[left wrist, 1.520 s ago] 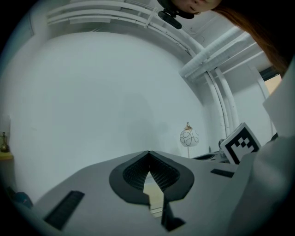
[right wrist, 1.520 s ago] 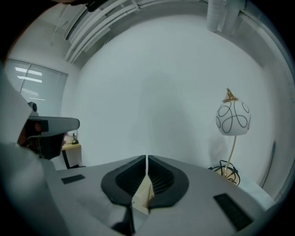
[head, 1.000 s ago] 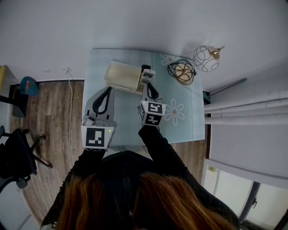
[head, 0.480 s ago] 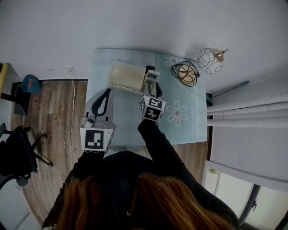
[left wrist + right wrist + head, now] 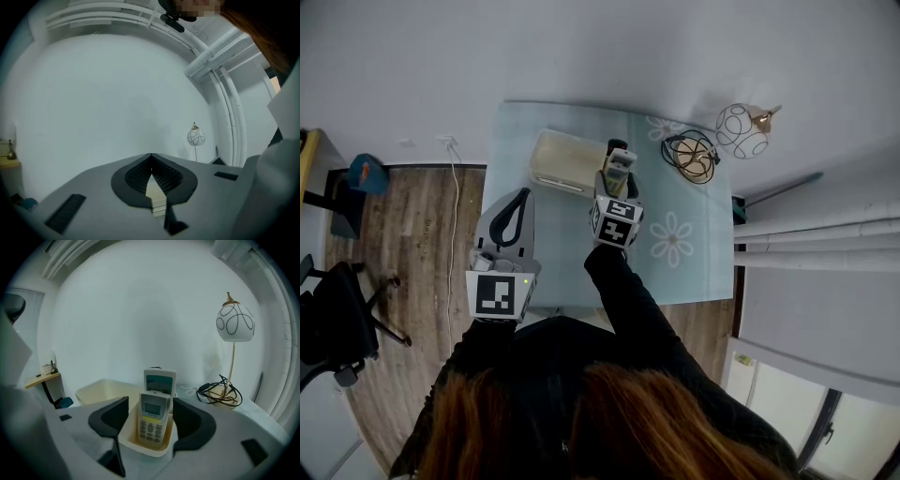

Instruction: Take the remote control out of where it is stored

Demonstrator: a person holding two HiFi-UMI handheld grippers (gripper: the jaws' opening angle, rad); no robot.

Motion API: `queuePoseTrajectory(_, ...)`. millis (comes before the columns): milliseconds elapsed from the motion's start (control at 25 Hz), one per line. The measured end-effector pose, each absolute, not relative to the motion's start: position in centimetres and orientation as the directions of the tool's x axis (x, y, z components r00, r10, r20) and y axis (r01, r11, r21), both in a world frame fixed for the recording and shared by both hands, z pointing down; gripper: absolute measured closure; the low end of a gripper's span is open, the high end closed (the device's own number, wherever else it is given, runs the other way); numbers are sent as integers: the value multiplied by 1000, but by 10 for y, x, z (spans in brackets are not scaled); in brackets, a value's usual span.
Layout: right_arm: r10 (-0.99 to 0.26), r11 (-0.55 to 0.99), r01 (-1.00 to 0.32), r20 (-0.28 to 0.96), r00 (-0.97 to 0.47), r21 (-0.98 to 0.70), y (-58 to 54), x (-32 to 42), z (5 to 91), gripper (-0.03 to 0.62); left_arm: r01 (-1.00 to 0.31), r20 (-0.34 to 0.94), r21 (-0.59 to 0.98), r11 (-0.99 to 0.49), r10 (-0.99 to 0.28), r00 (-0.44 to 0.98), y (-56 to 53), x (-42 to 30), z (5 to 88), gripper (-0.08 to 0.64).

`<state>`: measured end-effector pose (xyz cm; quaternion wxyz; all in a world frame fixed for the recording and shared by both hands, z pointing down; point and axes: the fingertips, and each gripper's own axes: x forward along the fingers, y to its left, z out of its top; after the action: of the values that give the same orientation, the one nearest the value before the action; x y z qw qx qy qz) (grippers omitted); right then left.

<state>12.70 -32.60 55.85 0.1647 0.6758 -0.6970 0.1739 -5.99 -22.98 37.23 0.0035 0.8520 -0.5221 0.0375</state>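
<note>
Remote control (image 5: 153,420) stood upright in front slot of cream plastic holder (image 5: 140,448) on bench (image 5: 675,272), second remote (image 5: 159,380) behind it. Upright storage probably leaves top free for gripping. Right claw (image 5: 152,405) had just been opening and stood wide, holder and remote between ribbed dark pads, no pressing seen. Left claw (image 5: 151,159) closed, empty, held off bench, likely spare. Holder smooth, boxy. Remote slim, white, keypad yellowish.

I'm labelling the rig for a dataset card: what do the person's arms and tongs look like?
The left tongs and right tongs are grey with black ribbed pads; each bears a white cube with black square markers. Sleeves are black.
</note>
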Motion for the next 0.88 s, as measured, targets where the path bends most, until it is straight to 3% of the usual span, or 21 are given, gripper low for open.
queuePoseTrajectory(880,-892,-64,-998,448,53,-9,-343,133,564,303,-892,77,-36,-450,-891,447,-235,-65,376,555)
